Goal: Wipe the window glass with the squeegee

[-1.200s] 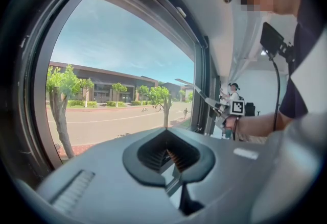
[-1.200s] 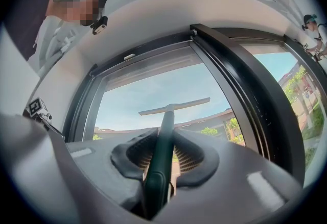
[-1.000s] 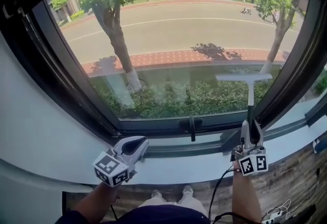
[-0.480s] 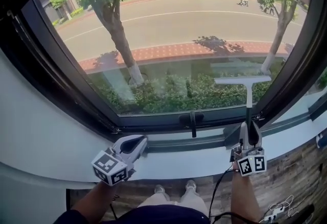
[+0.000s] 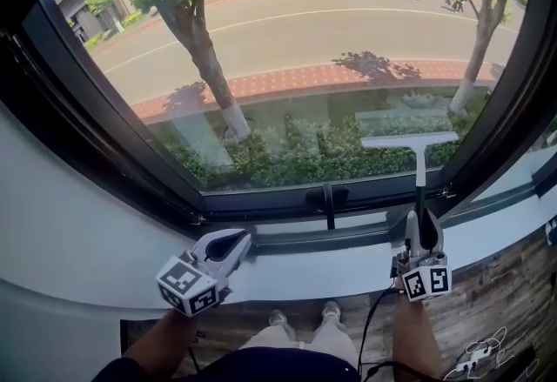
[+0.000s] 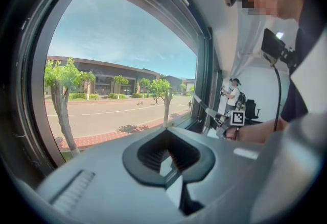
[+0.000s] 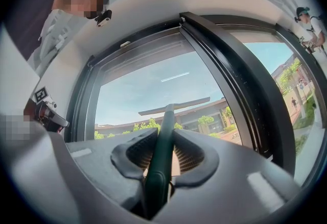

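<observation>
The squeegee [image 5: 411, 142] has a white blade and a dark handle. Its blade lies flat against the window glass [image 5: 296, 67] at the lower right of the pane. My right gripper [image 5: 420, 230] is shut on the squeegee's handle [image 7: 162, 146], which runs up between its jaws to the blade [image 7: 172, 106]. At the lower left, my left gripper [image 5: 233, 244] hovers over the white sill [image 5: 331, 271], shut with nothing in it. In the left gripper view its jaws meet at the tips [image 6: 171, 168].
A dark window frame [image 5: 104, 137] surrounds the glass, with a black latch handle [image 5: 328, 202] at bottom centre. Trees and a road show outside. A second person [image 6: 234, 94] stands far off. Cables [image 5: 479, 352] lie on the wooden floor at lower right.
The squeegee blade and my right gripper have shifted slightly left and down in the view as the head tilted. My left gripper has stayed in place.
</observation>
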{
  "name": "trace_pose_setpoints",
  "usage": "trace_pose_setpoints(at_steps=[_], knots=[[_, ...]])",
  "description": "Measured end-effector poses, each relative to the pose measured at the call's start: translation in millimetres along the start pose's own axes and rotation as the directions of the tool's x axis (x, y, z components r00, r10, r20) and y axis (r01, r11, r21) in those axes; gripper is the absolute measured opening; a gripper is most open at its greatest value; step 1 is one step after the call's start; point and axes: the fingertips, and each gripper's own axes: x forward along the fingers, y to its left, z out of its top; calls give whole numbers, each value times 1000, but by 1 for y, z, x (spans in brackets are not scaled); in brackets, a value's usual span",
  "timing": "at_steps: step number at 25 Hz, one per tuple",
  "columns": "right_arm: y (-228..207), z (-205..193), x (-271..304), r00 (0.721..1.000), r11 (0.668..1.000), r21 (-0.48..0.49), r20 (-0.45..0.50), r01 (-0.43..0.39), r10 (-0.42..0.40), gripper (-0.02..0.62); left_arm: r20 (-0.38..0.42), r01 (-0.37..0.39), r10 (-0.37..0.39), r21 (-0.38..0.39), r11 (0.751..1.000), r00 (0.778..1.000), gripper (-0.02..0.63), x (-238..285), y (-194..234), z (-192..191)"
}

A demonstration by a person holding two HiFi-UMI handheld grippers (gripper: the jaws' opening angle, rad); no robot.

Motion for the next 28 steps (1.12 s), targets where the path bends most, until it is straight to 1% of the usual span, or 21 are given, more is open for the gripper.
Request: trace_pose_setpoints(at_steps=[5,11,16,19,23,26,28], knots=[[-5,-17,-7,1000,1000,18,-22,7,-6,101,-20,0,0,6,1000,1000,8,4,-2,-8],[-7,-36,-15,998,999,37,-56,11,-9,101,-45,-4,4,-1,1000,999,8,5,-6,-11],[-11,-54,-23,996,998,60,-86,23,-18,101,-55,-22,21,-13,1000,998,8,7,-7,-15],[-9,-65,-28,994,997,69,-107,26,-19,101,-76,-25,23,-22,999,997,6,5,-7,-18],[-13,-94,-38,983,993,104,-179,47,-28,101,-77,-37,34,-30,999,996,8,5,-10,-17],[-20,-120,-47,965,989,126,-260,78,-43,101,-81,-50,47,-34,998,996,8,8,-11,-17],[-22,-133,-51,951,989,122,-306,80,-39,101,-80,-59,55,-39,998,995,6,9,-13,-16]])
